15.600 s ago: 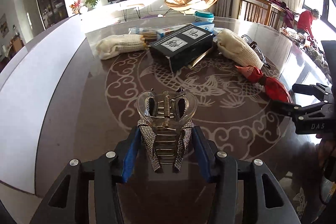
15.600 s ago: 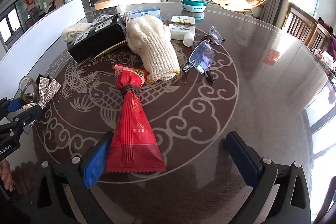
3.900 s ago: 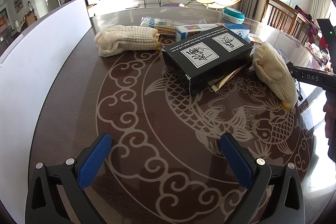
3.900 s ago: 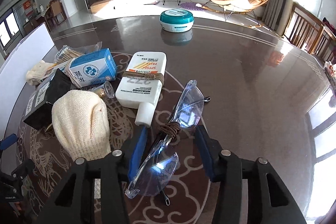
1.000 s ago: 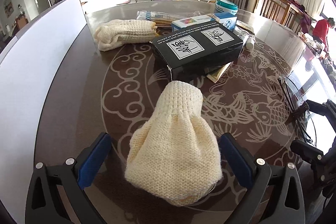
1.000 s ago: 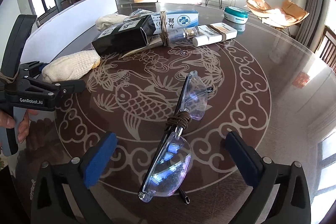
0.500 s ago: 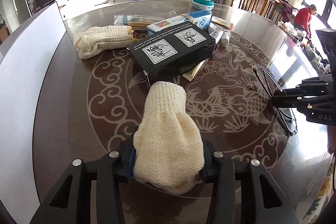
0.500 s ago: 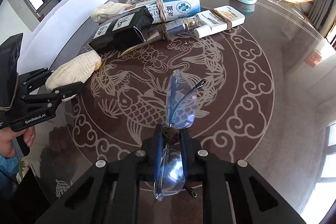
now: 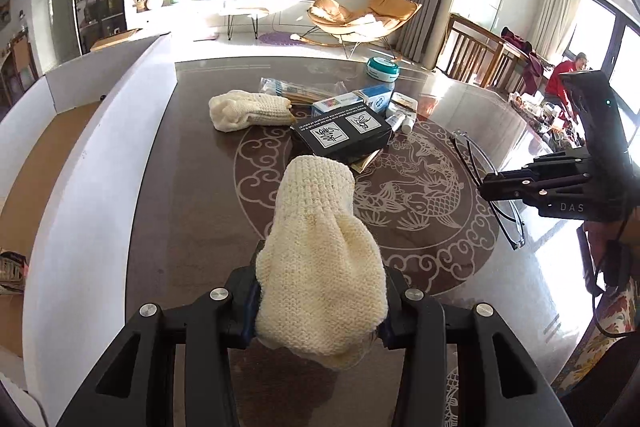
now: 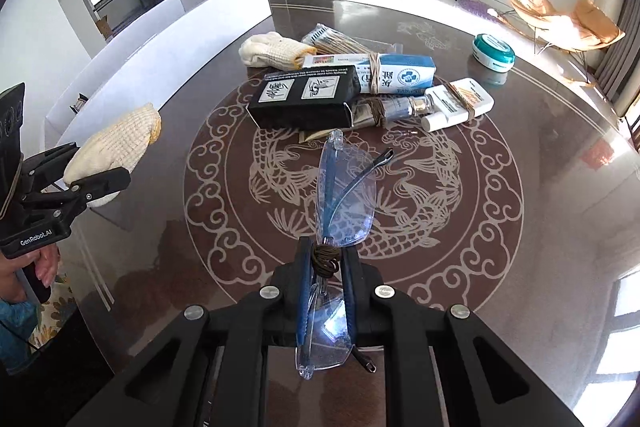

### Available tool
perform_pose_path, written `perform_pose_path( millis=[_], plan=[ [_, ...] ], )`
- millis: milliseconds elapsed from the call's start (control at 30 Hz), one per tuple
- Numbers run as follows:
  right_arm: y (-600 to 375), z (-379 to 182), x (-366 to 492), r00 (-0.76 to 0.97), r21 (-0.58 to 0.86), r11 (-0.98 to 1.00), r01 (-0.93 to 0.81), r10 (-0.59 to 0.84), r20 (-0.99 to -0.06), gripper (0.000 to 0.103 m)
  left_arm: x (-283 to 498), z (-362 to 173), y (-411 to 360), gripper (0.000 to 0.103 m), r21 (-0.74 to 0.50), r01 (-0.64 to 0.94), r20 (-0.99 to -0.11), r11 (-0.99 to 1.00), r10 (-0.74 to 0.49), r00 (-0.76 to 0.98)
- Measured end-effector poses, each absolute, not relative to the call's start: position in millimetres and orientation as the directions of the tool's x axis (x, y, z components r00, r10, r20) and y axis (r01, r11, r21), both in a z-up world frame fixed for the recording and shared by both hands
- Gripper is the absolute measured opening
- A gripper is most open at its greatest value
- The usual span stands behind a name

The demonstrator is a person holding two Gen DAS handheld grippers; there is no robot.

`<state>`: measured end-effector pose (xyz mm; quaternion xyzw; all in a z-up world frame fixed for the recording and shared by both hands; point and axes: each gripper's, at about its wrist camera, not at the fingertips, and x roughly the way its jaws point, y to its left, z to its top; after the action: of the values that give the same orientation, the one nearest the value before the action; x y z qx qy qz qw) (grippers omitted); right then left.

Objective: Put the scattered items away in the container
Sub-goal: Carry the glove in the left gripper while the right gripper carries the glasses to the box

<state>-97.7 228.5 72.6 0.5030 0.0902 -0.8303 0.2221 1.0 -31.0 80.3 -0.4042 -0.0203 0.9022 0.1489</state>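
Note:
My left gripper [image 9: 320, 303] is shut on a cream knitted glove [image 9: 320, 247] and holds it above the dark table; the glove also shows in the right wrist view [image 10: 116, 143]. My right gripper [image 10: 326, 263] is shut on clear safety glasses [image 10: 344, 195] tied with brown cord, lifted off the table; they also show in the left wrist view [image 9: 492, 195]. A white box with a cardboard floor [image 9: 92, 155] stands along the table's left edge.
On the table lie a second cream glove [image 9: 248, 109], a black box [image 10: 304, 99], a blue-white carton [image 10: 400, 75], a white tube [image 10: 456, 105], a small bottle [image 10: 392, 109], a bag of sticks [image 10: 336, 41] and a teal tin [image 10: 492, 51].
Both grippers have risen with their loads. The glove and the glasses are higher above the table than half a second ago, and the left gripper has shifted toward the white box.

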Motion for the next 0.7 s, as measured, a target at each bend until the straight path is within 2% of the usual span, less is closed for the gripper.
perform_pose_path(
  millis=[167, 300, 533, 700],
  plan=[
    [177.2, 110.0, -108.6, -0.384, 0.036, -0.832, 0.554, -0.293, -0.876, 0.015, 16.5, 118.6, -77.7, 0.044, -0.154, -0.211, -0.681, -0.965, 0.259, -0.685],
    [115.6, 138.6, -116.7, -0.348, 0.041, -0.763, 0.645, -0.341, -0.873, 0.015, 17.0, 133.4, -141.2, 0.044, -0.129, -0.098, -0.679, -0.987, 0.160, -0.716],
    [-15.3, 190.8, -119.7, -0.285, 0.078, -0.631, 0.772, -0.453, -0.845, 0.015, 18.7, 142.1, -256.7, 0.044, -0.110, 0.112, -0.694, -0.988, -0.005, -0.720],
    [-105.6, 191.8, -117.1, -0.231, 0.134, -0.567, 0.812, -0.524, -0.819, 0.015, 17.3, 132.9, -304.9, 0.044, -0.114, 0.212, -0.711, -0.971, -0.069, -0.700]
  ],
)
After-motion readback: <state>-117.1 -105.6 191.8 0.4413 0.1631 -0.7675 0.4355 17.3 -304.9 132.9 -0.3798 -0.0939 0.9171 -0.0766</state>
